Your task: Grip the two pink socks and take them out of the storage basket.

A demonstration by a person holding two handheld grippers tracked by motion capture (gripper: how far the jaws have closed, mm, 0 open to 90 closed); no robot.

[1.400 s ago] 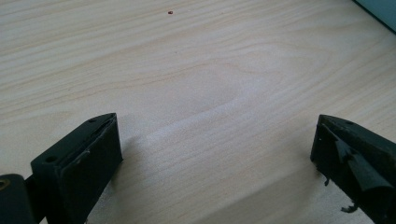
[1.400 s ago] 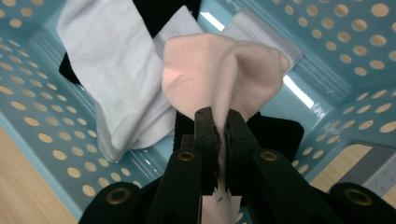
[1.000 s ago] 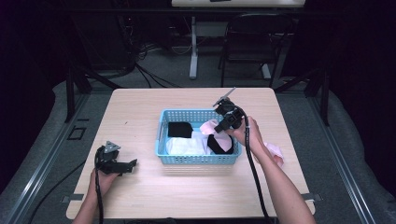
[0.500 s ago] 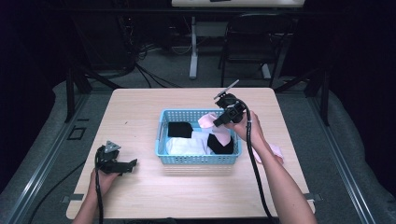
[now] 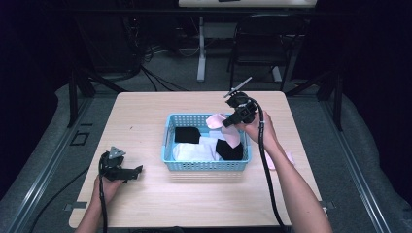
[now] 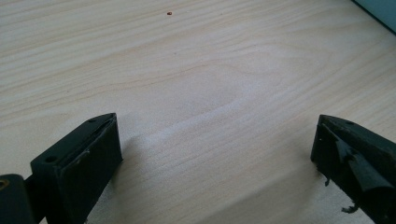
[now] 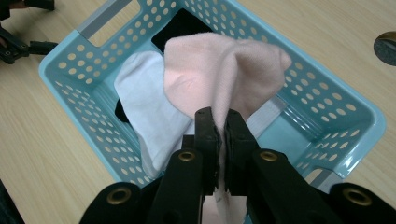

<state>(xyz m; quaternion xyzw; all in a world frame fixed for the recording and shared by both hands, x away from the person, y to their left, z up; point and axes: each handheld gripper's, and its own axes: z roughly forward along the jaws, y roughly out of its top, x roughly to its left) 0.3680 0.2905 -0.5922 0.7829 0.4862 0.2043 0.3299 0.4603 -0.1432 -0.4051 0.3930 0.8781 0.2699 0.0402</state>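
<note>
A light blue perforated basket (image 5: 170, 127) (image 7: 65, 84) stands mid-table and holds white cloth (image 5: 192, 150) (image 7: 144, 105) and black cloth (image 5: 187, 134). My right gripper (image 5: 228, 121) (image 7: 220, 117) hangs above the basket's right half, shut on a pink sock (image 5: 219, 124) (image 7: 219, 65) that droops over the basket. Another pink cloth (image 5: 286, 158) lies on the table to the right of the basket, partly hidden by the forearm. My left gripper (image 5: 136, 171) (image 6: 212, 140) rests low over bare wood at the front left, jaws wide open with nothing between them.
The wooden table (image 5: 145, 109) has a round hole (image 7: 386, 46) near the basket. A cable (image 5: 265, 165) trails from the right gripper toward the front edge. Behind the table stand a chair (image 5: 257, 43) and desk legs on a dark floor.
The right gripper has lifted the pink sock up and slightly back over the basket. The left gripper has stayed in place.
</note>
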